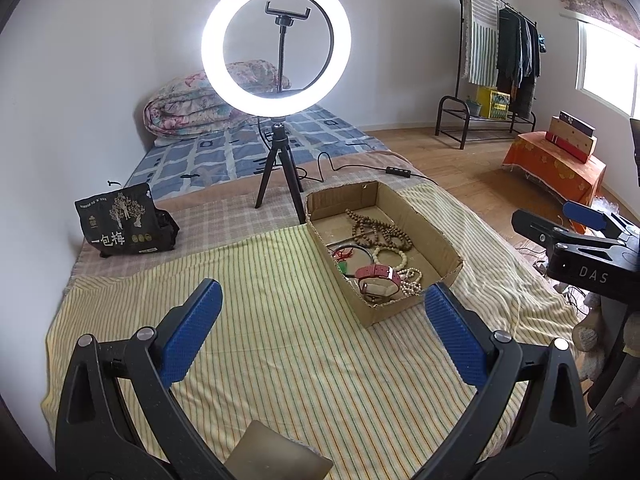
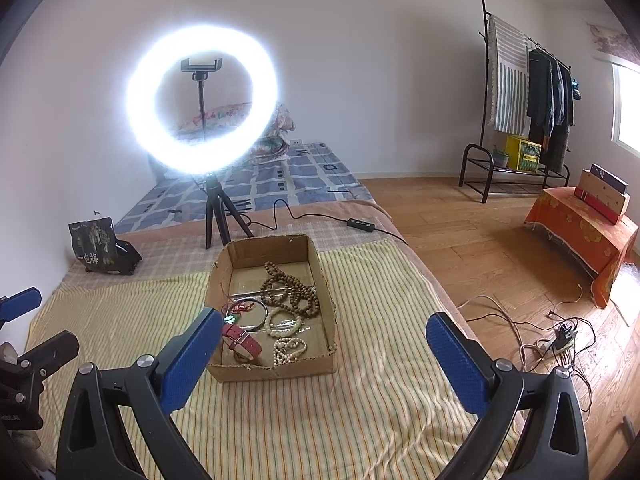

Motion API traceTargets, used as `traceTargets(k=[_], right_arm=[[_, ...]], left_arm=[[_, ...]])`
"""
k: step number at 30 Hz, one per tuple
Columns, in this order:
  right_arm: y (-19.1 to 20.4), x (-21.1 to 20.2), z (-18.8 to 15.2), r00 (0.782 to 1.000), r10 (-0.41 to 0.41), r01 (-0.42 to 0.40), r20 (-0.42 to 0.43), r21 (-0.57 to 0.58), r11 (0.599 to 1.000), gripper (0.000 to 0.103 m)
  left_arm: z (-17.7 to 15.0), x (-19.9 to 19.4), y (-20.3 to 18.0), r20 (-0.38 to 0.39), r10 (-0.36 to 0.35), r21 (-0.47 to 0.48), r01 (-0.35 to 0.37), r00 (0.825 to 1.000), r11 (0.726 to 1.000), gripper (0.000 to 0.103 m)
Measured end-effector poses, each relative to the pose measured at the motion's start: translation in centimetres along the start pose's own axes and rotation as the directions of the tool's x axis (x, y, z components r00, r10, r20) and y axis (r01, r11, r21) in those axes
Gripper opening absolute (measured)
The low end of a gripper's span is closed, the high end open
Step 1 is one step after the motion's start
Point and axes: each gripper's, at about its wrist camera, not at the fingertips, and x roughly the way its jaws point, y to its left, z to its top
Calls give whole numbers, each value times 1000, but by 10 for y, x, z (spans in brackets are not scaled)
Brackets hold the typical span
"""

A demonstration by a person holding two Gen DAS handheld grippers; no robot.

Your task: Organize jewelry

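Note:
A shallow cardboard box [image 1: 448,248] [image 2: 320,264] sits on the yellow striped cloth. Inside lie a brown wooden bead string [image 1: 380,232] [image 2: 292,292], a red-strapped watch [image 1: 378,276] [image 2: 244,342], a dark bangle [image 1: 352,250] [image 2: 256,312], a cream bead bracelet [image 1: 390,256] [image 2: 284,322] and a white bead string [image 1: 412,280] [image 2: 288,350]. My left gripper [image 1: 324,298] is open and empty, above the cloth in front of the box. My right gripper [image 2: 324,330] is open and empty, with the box's near end between its fingers in view.
A lit ring light [image 1: 276,44] [image 2: 202,98] on a black tripod stands behind the box, its cable trailing right. A black snack bag [image 1: 124,224] [image 2: 100,250] sits at the left. The mattress edge drops to wood floor with cables [image 2: 552,336] on the right.

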Motion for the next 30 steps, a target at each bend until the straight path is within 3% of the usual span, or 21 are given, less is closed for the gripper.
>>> traceTargets(k=[30], right_arm=[[2, 1, -1, 1000, 0, 0, -9, -2, 1000, 103]], left_arm=[[1, 0, 0, 2, -3, 0, 3, 1000, 1000, 103]])
